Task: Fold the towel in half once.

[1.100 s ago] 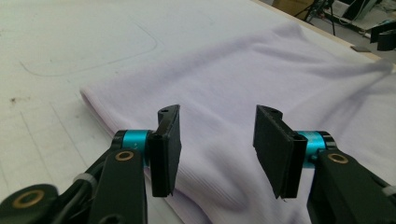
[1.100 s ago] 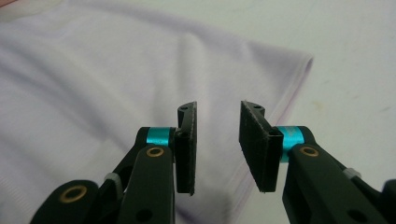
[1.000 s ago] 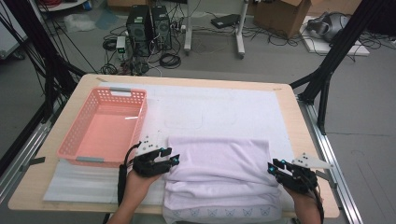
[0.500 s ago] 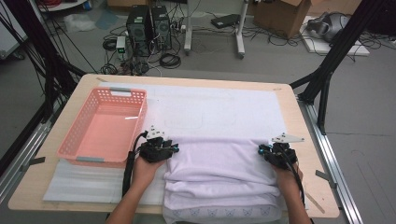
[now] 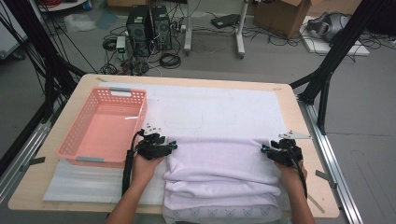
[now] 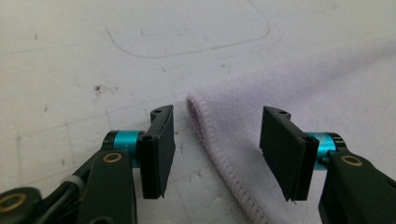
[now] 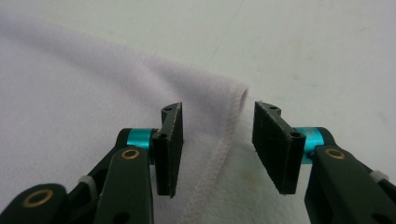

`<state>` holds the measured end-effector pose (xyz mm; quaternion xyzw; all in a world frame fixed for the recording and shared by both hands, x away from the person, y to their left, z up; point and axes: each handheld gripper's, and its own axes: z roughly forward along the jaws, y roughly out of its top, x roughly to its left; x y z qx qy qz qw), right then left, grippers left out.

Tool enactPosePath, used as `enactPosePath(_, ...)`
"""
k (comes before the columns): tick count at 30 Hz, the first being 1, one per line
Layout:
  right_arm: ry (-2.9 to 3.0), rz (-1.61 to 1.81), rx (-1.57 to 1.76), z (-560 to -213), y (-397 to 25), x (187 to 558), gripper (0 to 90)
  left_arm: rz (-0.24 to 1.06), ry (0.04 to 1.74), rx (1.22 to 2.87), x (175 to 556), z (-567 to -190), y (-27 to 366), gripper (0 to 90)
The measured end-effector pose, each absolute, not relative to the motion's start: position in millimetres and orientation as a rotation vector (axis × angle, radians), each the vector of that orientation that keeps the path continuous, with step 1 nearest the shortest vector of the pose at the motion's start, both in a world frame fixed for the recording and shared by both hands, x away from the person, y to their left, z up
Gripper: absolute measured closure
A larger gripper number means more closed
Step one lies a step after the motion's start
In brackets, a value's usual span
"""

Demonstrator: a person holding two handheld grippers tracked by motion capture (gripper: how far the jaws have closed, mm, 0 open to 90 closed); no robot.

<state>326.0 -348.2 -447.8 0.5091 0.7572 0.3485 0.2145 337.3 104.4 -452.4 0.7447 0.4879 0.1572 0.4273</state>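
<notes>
Towel [image 5: 219, 172] corners between parted tongs (left [image 6: 215, 154], right [image 7: 217, 149])

Our left gripper [image 5: 173, 145] jaws apart, right gripper [image 5: 264, 149] jaws apart, both forearms reaching forward, hands low, level with each other

On my bench [image 5: 308, 140] I see a pink basket [image 5: 105, 126] at left on a white mat [image 5: 219, 109]; beyond, two computer towers [image 5: 148, 23] and a cardboard box [image 5: 280, 16] on the floor.
</notes>
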Motion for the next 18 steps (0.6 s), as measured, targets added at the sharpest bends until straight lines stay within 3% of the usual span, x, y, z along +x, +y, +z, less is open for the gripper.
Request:
enactPosePath(3,2.101,0.972,1.419,-448,-347,326,53.5,0.494,1.168,1.951,333,-452,93,48.7)
enactPosePath(8,2.123,0.996,1.423,-448,-349,326,64.2,0.493,1.184,1.93,333,-452,95,56.7)
enactPosePath(10,2.135,1.012,1.432,-447,-349,325,73.5,0.478,1.137,1.946,331,-452,92,76.9)
enactPosePath(11,2.143,1.017,1.425,-447,-348,324,76.9,0.506,1.114,1.961,329,-452,89,79.5)
enactPosePath(18,2.158,1.02,1.421,-446,-345,322,84.2,0.515,1.109,1.958,327,-451,88,84.3)
